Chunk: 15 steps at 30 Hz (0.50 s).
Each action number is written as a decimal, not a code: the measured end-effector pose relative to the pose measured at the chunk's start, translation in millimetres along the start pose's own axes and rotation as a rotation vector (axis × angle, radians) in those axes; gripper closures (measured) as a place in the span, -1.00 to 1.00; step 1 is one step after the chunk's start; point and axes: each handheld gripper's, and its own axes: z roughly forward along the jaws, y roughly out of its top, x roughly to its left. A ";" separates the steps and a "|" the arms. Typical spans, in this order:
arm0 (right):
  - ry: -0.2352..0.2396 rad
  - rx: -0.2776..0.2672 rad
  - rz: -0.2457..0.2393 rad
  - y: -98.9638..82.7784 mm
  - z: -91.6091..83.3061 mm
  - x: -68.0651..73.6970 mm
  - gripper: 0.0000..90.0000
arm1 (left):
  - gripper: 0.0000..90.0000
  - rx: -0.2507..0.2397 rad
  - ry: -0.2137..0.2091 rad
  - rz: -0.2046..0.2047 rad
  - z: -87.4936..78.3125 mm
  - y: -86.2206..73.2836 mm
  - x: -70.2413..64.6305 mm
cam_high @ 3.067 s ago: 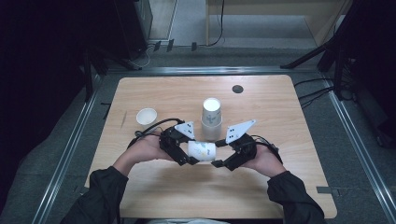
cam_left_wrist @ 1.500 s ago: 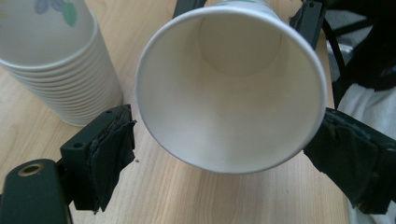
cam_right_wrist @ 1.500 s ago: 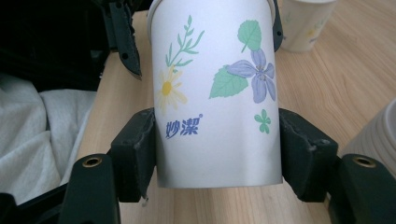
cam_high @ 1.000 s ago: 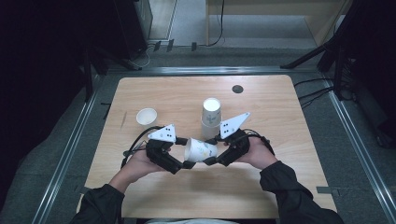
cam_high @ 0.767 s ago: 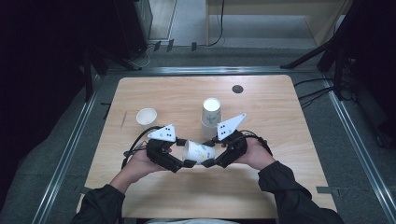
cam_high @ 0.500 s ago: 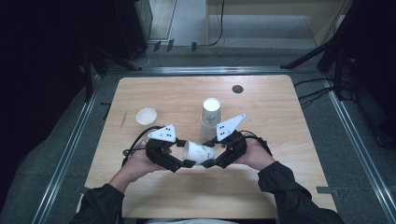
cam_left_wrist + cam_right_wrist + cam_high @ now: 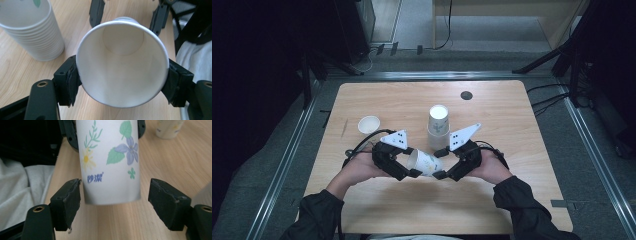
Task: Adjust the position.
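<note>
high view, lower middle of the frame: the left gripper (image 7: 411,166) grips a paper cup (image 7: 424,163) lying on its side above the table (image 7: 512,210), mouth toward frame left. left gripper view puts both pads (image 7: 72,80) pressed on the rim of the cup (image 7: 122,62), which is centred in frame, the bare wood under it. right gripper (image 7: 441,162) sits at the cup's base end; right gripper view shows its jaws wide, a gap between each pad (image 7: 71,201) and the flowered wall of the cup (image 7: 110,162). a cup stack (image 7: 438,126) stands just above the right gripper, close to it. a small cup (image 7: 369,124) sits left of centre, apart. bare wood lies open along the bottom and right edges of the table.
</note>
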 end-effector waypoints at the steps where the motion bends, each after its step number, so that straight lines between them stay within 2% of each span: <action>1: -0.016 0.000 0.006 -2.0 -0.4 0.6 -0.42 | -0.41 0.023 0.011 0.009 -0.4 2.7 0.0; 6: -0.060 0.024 0.012 -10.4 2.6 1.7 -0.43 | -0.41 0.076 0.012 0.049 1.3 12.0 -0.7; 11: -0.077 0.026 0.021 -15.0 3.2 4.3 -0.43 | -0.41 0.129 0.013 0.053 8.1 22.0 1.2; 15: -0.097 0.023 0.030 -20.0 2.1 5.9 -0.43 | -0.41 0.162 -0.007 0.070 16.2 31.5 3.1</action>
